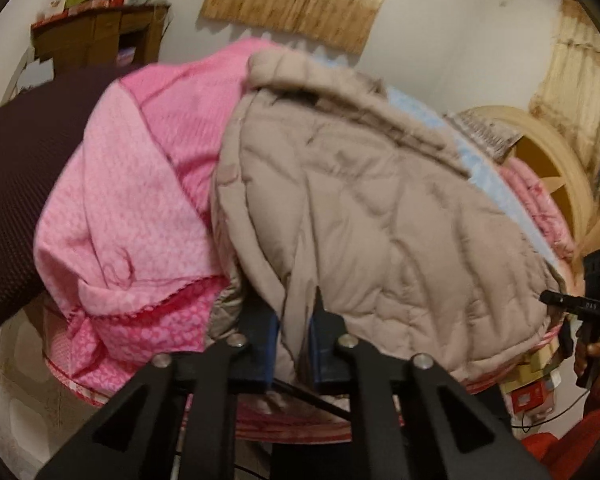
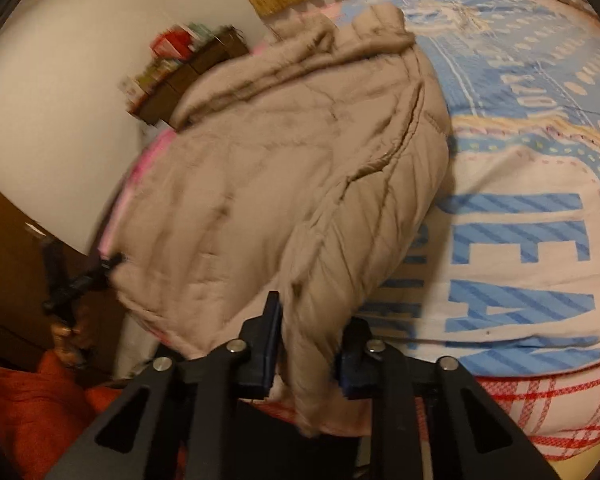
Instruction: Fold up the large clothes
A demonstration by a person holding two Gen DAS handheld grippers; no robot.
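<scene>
My left gripper (image 1: pixel 296 344) is clamped down tight on the near hem of the beige quilted jacket (image 1: pixel 372 208), a fold of the fabric pinched between the blue-faced pads with almost no gap. The jacket lies spread across the bed, its collar at the far end, one side lapping over a rumpled pink blanket (image 1: pixel 140 200) that slumps off the bed's left edge. In my right view, the right gripper (image 2: pixel 306 348) has a thicker bunch of the same jacket (image 2: pixel 280 184) gathered between its jaws at the near corner, the pads pressing on it from both sides with the cloth hanging down in front. To the right of the jacket here is the blue-and-white printed bedsheet (image 2: pixel 532 208), bare, with a red plaid cover (image 2: pixel 540 408) under it along the near edge. Each camera catches the other tool out at the frame's side, gripped by a hand with a red sleeve (image 2: pixel 24 400). A brown wooden shelf (image 1: pixel 96 36) sits against the far wall.
</scene>
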